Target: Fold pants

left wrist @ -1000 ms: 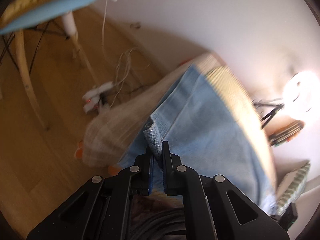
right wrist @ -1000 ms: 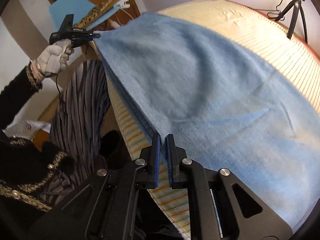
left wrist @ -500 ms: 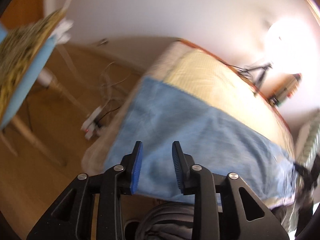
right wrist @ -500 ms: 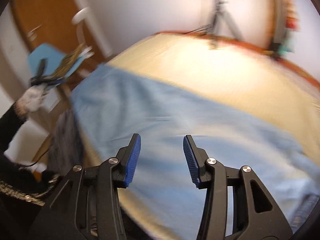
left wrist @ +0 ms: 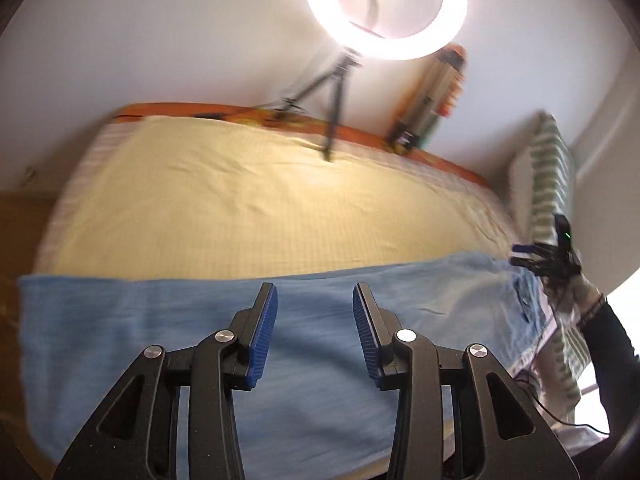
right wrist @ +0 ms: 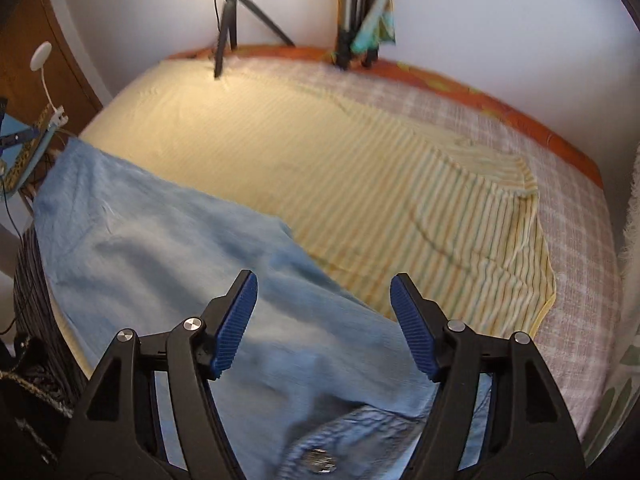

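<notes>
Lying flat along the near edge of the bed (left wrist: 240, 184), the blue pants (left wrist: 168, 320) stretch left to right beneath the left gripper (left wrist: 314, 332) and right gripper (right wrist: 324, 322), whose jaws have just been opening and stand apart, nothing between them.

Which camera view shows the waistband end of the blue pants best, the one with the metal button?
The right wrist view: the metal button and waistband seams lie close below the right gripper. The left wrist view shows the blue pants lengthwise, their waistband end small and blurred at the far right.
</notes>
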A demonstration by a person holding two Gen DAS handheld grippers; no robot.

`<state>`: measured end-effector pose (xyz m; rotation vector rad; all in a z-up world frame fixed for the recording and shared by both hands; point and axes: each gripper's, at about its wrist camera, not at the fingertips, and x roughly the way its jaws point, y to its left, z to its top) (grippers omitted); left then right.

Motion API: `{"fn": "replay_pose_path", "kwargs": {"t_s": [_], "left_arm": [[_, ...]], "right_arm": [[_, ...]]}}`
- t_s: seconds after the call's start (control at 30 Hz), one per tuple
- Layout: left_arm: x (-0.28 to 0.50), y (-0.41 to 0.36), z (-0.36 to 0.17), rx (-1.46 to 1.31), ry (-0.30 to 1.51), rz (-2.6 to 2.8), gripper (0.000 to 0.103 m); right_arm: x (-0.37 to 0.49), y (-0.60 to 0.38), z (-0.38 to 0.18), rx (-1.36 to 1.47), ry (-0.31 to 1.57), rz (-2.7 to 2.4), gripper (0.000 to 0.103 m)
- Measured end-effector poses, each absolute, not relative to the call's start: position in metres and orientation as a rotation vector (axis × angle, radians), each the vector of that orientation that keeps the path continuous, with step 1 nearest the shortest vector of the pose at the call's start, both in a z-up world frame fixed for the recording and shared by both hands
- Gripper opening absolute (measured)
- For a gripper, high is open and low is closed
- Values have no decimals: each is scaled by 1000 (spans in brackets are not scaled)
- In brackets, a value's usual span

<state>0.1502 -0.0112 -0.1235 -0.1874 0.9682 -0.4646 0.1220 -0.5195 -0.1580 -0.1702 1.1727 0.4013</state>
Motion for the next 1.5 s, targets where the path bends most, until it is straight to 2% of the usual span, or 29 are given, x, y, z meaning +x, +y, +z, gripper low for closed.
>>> {"fn": "replay_pose_path", "kwargs": {"t_s": [0.17,0.43,0.47,0.57,0.6,0.63,0.7,0.87,0.93,1.0,1.13,1.4,1.47,1.5], "left_arm": [[162,-107,-137,-124,991,-619,38],[158,-208,-174,-97,1072,-796,38],[157,-221,-179,-86,1087,-816,38],[155,-247,-190,-38,1110,-853,38],[154,-255,-194,-20,1115,-866,38],[153,-258,-196,-12,1117,-873,38],[153,-264,-203,-8,1131,-887,38],[152,-269,-225,12,1163,-874,38],[150,-269,-222,31,1145,-876,38],[150,-268,-221,37,1136,-872,38],[143,-272,-221,79,1096,-862,38],[138,-270,-222,84,1067,-868,38],[136,-273,-223,82,1067,-870,38],[136,-272,-222,77,1070,-870,40]], "right_arm": [[126,-529,-178,-231,1252,455,72],[127,-556,-195,-211,1324,506,72],[121,-553,-197,-229,1325,514,69],[99,-547,-189,-322,1281,486,41],[89,-545,-180,-348,1248,470,27],[79,-545,-171,-355,1215,467,24],[56,-545,-156,-345,1179,498,24],[42,-537,-151,-394,1226,557,26],[53,-539,-143,-342,1203,561,50],[69,-543,-137,-252,1160,584,61],[110,-530,-145,-149,1141,582,61],[173,-497,-203,2,1257,611,61],[170,-485,-209,7,1265,634,53],[165,-477,-210,-10,1254,645,34]]}}
